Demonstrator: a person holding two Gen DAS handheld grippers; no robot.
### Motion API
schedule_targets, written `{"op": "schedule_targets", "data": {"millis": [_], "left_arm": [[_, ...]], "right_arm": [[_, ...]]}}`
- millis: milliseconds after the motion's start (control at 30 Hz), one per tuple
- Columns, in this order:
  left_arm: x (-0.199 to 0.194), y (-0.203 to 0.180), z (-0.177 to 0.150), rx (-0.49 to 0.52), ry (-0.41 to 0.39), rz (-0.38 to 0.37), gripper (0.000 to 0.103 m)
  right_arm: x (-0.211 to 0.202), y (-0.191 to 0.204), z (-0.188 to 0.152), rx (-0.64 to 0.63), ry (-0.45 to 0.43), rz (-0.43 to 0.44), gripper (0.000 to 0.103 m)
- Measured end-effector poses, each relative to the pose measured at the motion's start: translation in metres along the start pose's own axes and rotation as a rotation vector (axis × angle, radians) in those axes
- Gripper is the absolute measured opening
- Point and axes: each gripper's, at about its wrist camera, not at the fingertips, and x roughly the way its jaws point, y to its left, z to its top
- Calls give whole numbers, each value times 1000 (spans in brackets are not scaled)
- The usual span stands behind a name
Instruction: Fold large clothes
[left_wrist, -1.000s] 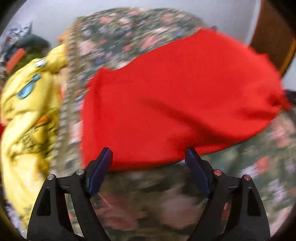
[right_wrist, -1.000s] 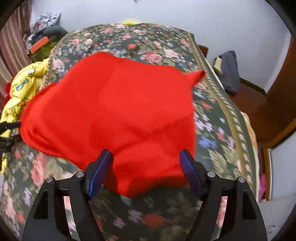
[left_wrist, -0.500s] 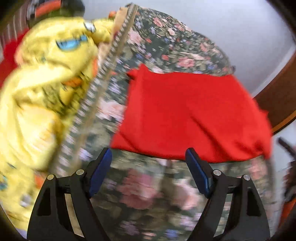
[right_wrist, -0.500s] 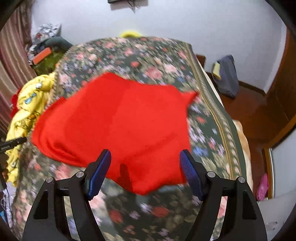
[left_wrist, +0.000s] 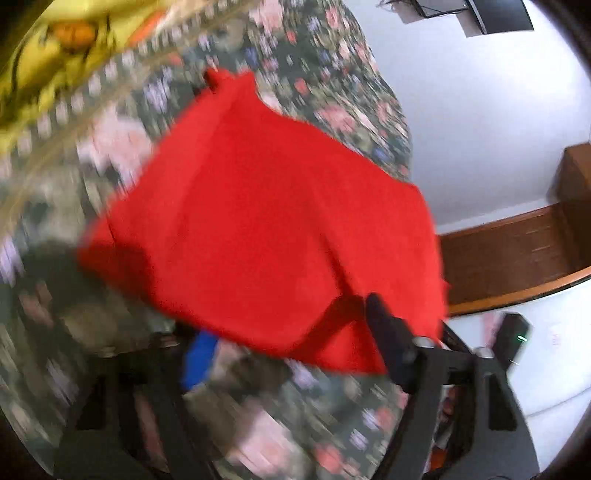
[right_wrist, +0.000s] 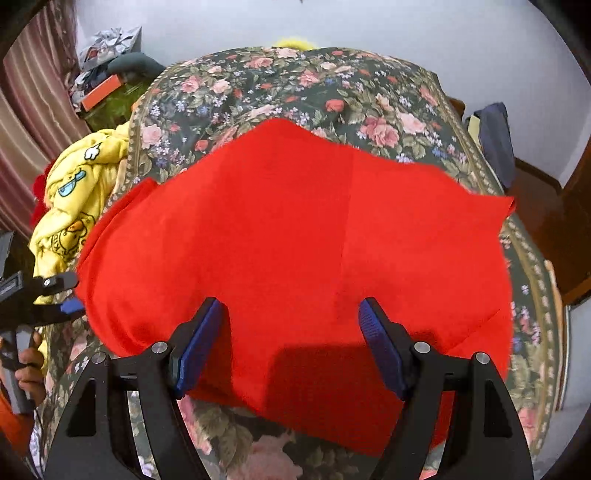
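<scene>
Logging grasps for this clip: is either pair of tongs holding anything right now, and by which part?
Right tongs stand open over the red fleece garment, gripping nothing. Left tongs have just been closing at its near hem; blur hides whether they pinch it.

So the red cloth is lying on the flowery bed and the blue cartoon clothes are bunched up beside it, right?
Nearly. The bunched-up cartoon clothes are yellow, not blue; only small bits of the print are blue. The right wrist view shows them heaped at the left edge of the flowery bed, with the red cloth lying spread on the bed beside them.
</scene>
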Motion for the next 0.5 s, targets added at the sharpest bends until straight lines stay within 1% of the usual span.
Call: {"op": "schedule_targets", "data": {"millis": [33, 100, 133, 200, 267, 333, 367, 433, 500], "left_arm": [[4, 4, 7, 4, -13, 32, 52], [14, 17, 19, -41, -21, 67, 28], [18, 24, 24, -70, -20, 72, 21], [23, 35, 31, -116, -31, 51, 17], [27, 41, 39, -163, -50, 42, 16], [29, 43, 44, -181, -65, 52, 10], [29, 42, 46, -185, -72, 60, 9], [24, 35, 52, -168, -102, 95, 5], [10, 20, 53, -109, -152, 132, 4]], "right_arm": [[0, -2, -1, 10, -5, 6, 78], [-1, -7, -3, 27, -10, 20, 80], [-1, -10, -4, 33, -10, 24, 80], [0, -11, -5, 32, -11, 20, 81], [1, -11, -5, 24, -9, 11, 81], [1, -10, -6, 17, 0, 4, 81], [2, -10, -4, 17, 3, -4, 81], [0, -8, -1, 18, 22, -11, 81], [-3, -6, 4, 16, 36, -22, 81]]}}
